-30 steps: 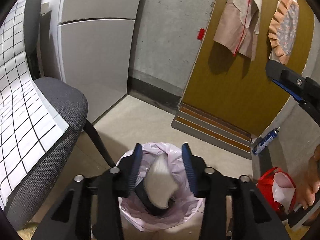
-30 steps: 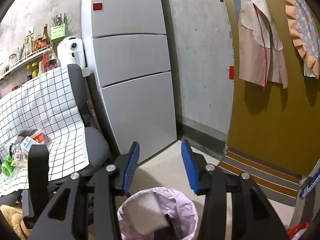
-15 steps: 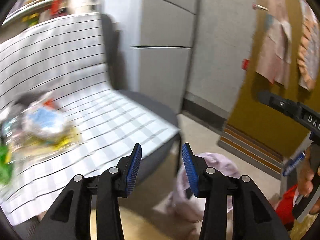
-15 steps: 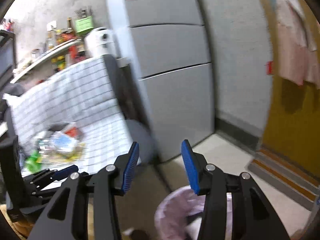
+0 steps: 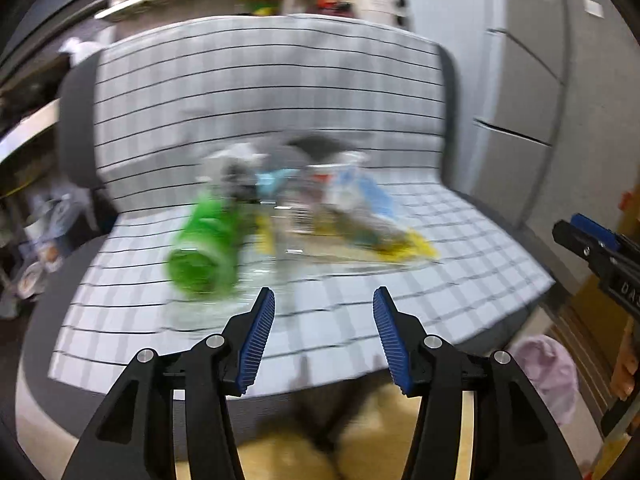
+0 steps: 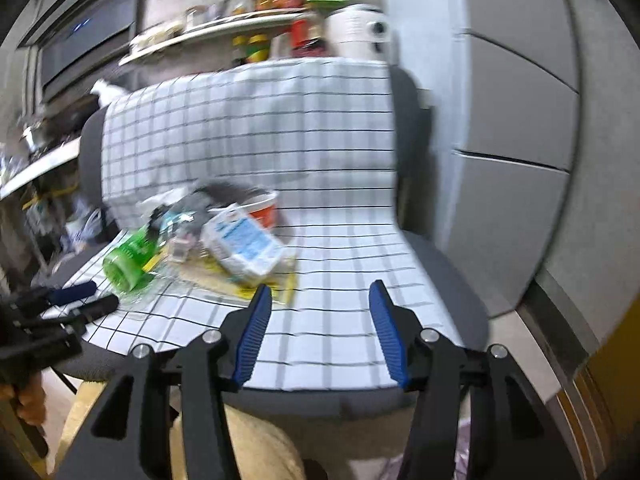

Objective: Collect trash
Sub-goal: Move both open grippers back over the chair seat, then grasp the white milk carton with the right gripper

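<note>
A heap of trash (image 6: 208,240) is seen on the seat of a grey chair (image 6: 452,280) draped with a checked cloth (image 6: 280,128). In the heap, a green bottle (image 6: 130,258) is laid on its side, long axis running from the chair back toward the seat's front-left, its base turned toward the cameras. Beside it a white carton with a blue label (image 6: 244,246) is tilted, its long axis slanting from upper left to lower right; the label's print cannot be read. A red-and-white tub (image 6: 262,208) is seen behind the carton. The left gripper (image 5: 324,340) and the right gripper (image 6: 320,332) are both empty, fingers parted and widening, with nothing between them. The heap is placed ahead of both: above and left of the right gripper, straight above the left one, apart from each. A pink-lined bin (image 5: 548,376) is glimpsed low at the right of the left view. Motion blur is heavy.
</note>
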`<action>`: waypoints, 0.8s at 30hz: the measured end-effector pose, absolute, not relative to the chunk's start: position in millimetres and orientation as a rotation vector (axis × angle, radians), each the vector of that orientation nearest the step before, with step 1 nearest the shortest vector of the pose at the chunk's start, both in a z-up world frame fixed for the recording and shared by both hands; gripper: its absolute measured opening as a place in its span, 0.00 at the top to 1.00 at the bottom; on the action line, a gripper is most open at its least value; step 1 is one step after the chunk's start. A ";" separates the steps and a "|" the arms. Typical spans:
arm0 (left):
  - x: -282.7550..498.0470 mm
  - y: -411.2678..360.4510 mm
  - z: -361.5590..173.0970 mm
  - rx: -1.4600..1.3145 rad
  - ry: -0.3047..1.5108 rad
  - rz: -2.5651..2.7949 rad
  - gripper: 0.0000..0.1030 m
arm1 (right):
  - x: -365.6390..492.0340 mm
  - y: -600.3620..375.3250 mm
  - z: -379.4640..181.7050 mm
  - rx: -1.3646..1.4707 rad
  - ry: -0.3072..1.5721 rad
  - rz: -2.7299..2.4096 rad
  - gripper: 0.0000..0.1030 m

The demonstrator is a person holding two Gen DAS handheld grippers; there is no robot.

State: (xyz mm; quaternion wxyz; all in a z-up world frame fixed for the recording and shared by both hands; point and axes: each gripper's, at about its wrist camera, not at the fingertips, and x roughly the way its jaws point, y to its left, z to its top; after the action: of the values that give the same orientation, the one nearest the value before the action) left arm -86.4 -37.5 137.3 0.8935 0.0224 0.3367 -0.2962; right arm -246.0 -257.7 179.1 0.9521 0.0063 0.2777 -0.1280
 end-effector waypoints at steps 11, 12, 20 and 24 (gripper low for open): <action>-40.3 -10.8 116.9 0.002 0.747 -0.494 0.47 | -155.8 -221.2 132.7 -0.138 0.669 -0.201 0.42; -34.7 -11.3 113.1 -0.006 0.758 -0.490 0.47 | -146.1 -218.4 128.1 -0.156 0.678 -0.200 0.42; -18.8 -18.3 101.9 -0.019 0.777 -0.512 0.47 | -88.3 -201.3 101.2 -0.284 0.729 -0.191 0.42; -14.7 -18.8 99.5 -0.032 0.781 -0.520 0.47 | -66.7 -191.2 88.5 -0.406 0.751 -0.237 0.42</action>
State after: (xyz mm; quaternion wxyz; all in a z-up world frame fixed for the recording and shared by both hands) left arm -14.7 -18.8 99.5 0.8918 -0.0153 0.3764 -0.2507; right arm -66.7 -191.2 88.5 0.9035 -0.1963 0.3633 -0.1149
